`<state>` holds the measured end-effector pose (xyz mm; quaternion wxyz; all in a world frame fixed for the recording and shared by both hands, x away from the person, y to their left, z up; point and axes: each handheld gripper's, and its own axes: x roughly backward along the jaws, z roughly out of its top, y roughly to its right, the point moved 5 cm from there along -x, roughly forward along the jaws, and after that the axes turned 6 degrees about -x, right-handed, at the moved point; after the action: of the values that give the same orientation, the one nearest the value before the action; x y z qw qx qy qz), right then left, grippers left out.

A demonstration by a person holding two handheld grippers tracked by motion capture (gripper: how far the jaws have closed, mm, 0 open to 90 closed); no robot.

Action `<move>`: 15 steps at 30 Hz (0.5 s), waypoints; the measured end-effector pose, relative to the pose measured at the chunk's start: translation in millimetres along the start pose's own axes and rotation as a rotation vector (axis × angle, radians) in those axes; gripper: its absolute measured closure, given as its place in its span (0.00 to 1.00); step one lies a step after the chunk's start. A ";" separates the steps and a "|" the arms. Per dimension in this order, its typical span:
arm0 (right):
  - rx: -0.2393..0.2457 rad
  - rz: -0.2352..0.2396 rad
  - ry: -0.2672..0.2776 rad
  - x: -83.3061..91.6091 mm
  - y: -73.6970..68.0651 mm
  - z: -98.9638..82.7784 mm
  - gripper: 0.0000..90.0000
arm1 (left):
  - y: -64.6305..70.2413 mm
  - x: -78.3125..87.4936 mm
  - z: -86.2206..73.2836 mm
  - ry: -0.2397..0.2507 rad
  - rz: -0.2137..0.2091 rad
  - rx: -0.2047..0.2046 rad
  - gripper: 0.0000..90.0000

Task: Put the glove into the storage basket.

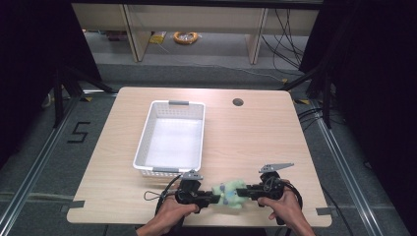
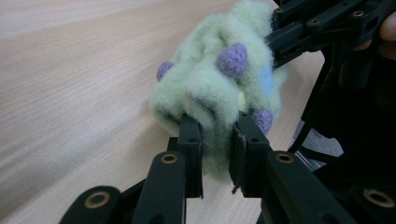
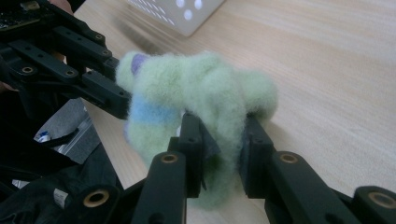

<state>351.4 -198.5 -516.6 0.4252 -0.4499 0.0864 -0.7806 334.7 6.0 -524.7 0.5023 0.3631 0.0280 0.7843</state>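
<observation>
High view puts the fuzzy green toy (image 1: 230, 192) at the table's near edge, just short of the white basket (image 1: 147, 132). I have my left gripper (image 1: 212, 196) and right gripper (image 1: 242, 192) both clamped on its opposite ends. It looks light, soft and squashy; I'd pinch thick folds.

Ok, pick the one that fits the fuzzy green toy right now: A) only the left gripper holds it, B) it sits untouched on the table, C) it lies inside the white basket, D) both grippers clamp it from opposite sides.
D: the left gripper and right gripper each pinch the fuzzy green toy from opposite sides, near the table's front edge, outside the white basket.
</observation>
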 end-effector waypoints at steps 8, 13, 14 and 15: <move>0.014 -0.005 0.029 3.6 -17.6 7.0 0.83 | 2.5 17.6 6.1 0.013 0.000 -0.032 0.83; 0.019 0.004 0.042 5.4 -31.2 15.8 0.83 | 1.7 33.0 13.8 0.034 -0.001 -0.038 0.83; 0.043 -0.006 0.044 5.8 -32.9 19.9 0.83 | 0.7 35.9 15.1 0.031 -0.006 -0.044 0.83; 0.046 0.000 0.049 5.0 -35.3 22.3 0.83 | -0.3 40.0 17.7 0.036 -0.007 -0.044 0.83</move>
<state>346.9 -174.7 -482.2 0.4332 -0.4208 0.0787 -0.7931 336.3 32.8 -490.2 0.5124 0.3377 0.0213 0.7893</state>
